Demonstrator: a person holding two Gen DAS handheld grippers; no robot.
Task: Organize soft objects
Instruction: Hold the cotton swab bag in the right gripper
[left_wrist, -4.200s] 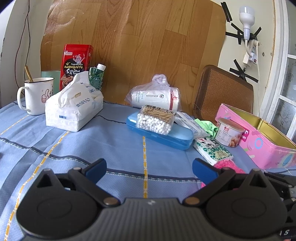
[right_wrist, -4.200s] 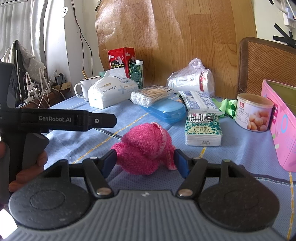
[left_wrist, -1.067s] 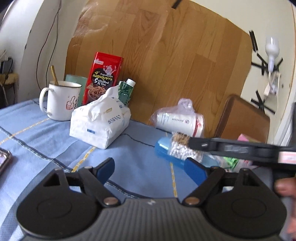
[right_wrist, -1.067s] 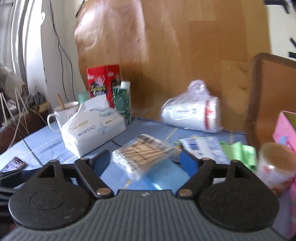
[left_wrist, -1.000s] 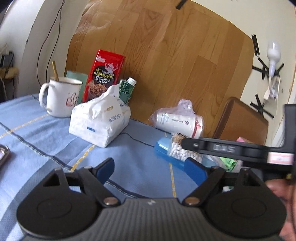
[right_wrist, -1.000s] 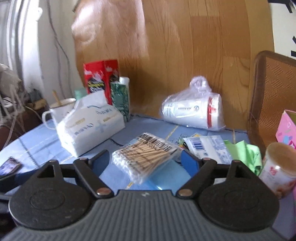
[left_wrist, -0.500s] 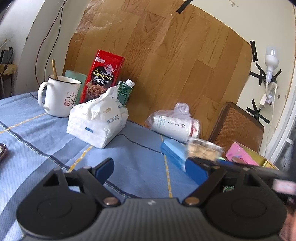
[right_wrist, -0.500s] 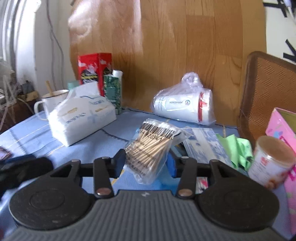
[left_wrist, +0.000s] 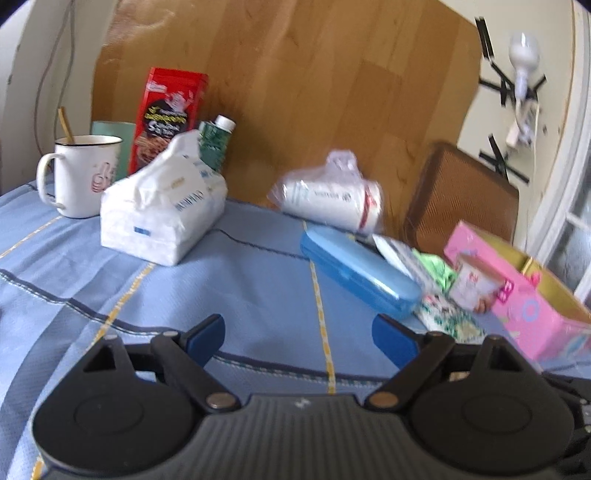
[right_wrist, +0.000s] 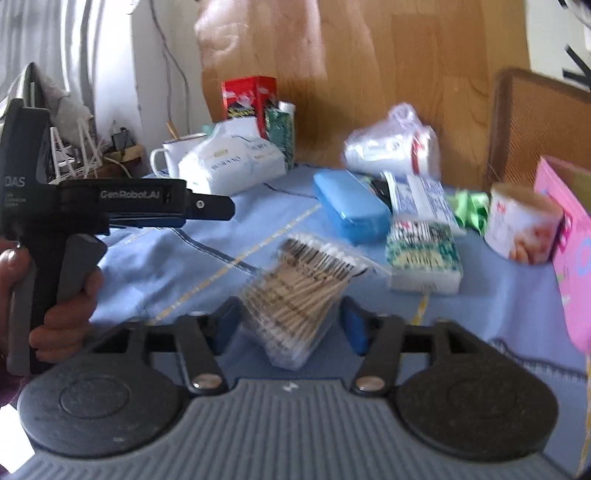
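My right gripper (right_wrist: 290, 325) is shut on a clear bag of cotton swabs (right_wrist: 299, 291) and holds it tilted above the blue tablecloth (right_wrist: 155, 266). My left gripper (left_wrist: 299, 332) is open and empty over the cloth; it also shows at the left of the right wrist view (right_wrist: 207, 206). A white tissue pack (left_wrist: 162, 214) lies at the back left. A small green-patterned tissue pack (right_wrist: 423, 254) lies right of the blue case (right_wrist: 349, 210). A pink tin box (left_wrist: 524, 306) stands open at the right.
A mug (left_wrist: 79, 173), a red snack box (left_wrist: 166, 114) and a green carton (left_wrist: 214, 147) stand at the back left. A bagged white roll (left_wrist: 332, 203), a green cloth (right_wrist: 471, 210), a small round tub (right_wrist: 521, 229) and a chair back (left_wrist: 461, 199) are toward the right.
My right gripper closed on the swab bag, lifted it off the blue case and drew it back toward the near side. My left gripper stayed open and shifted slightly.
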